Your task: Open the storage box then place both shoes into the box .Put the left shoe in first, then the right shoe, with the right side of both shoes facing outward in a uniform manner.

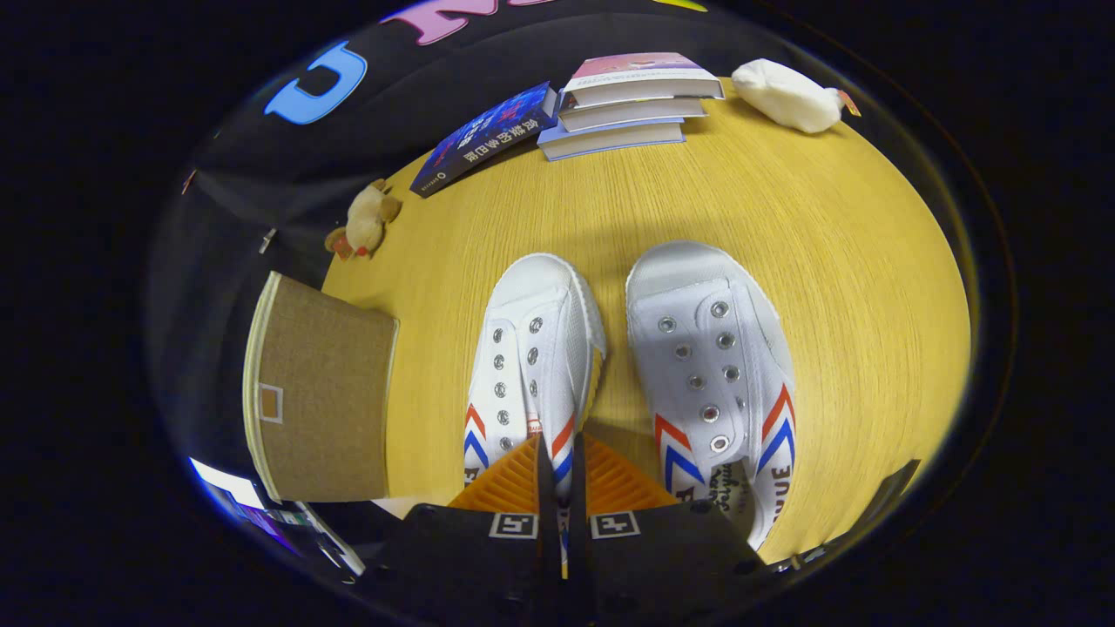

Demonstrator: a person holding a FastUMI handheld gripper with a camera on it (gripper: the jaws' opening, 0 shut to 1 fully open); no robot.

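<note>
The gripper (562, 475) has its fingers pinched together on the side wall of the left shoe (531, 357), which rests on a yellow wood-grain table (827, 261). Just right of that shoe lies the right shoe (710, 366), its side lettering only partly legible. Left of it stands the brown fabric storage box (322, 392); beyond it, stacked books (631, 104).

Claw-mounted fisheye looks steeply down along fingers (514, 488) (very near) onto table (836, 261), shoes close.
</note>
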